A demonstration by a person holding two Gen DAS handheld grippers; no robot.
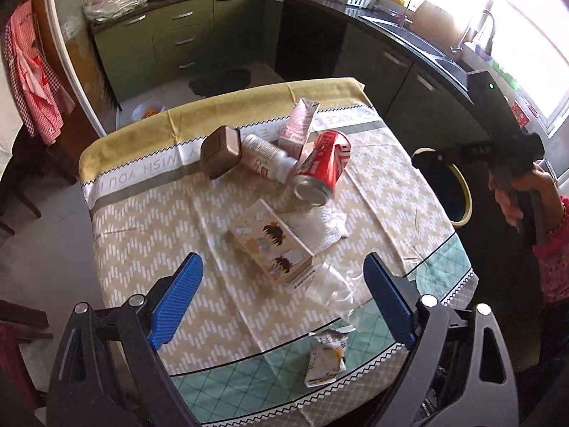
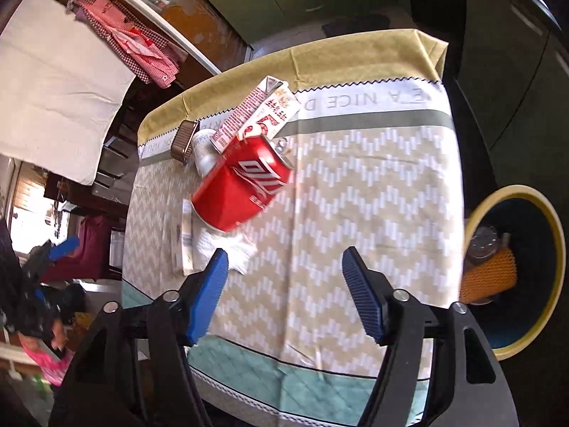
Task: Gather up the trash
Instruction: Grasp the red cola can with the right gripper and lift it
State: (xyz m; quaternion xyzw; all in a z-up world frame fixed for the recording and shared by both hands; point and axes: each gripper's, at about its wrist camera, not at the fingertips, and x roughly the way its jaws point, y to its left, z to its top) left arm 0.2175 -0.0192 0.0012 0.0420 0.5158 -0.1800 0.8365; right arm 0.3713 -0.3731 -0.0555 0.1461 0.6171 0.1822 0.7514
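Blue pads up close: the left gripper stands wide open over the near end of the table, nothing between its fingers, tilted down at the mess. Just beyond it, at twelve o'clock, lies a printed carton on its side, with clear plastic wrap touching its near corner at four o'clock. A crumpled wrapper sits nearer still, at six o'clock, on the green border of the cloth. Farther up, a red can lies tipped over, its base toward us, on a white paper towel. A white bottle, a brown tin and a pink carton crowd behind it, all touching or nearly so.

Over to the right gripper: open as well, empty, hovering above bare cloth. The bin with its yellow rim stands at three o'clock off the table edge, something orange and a round lid already inside.
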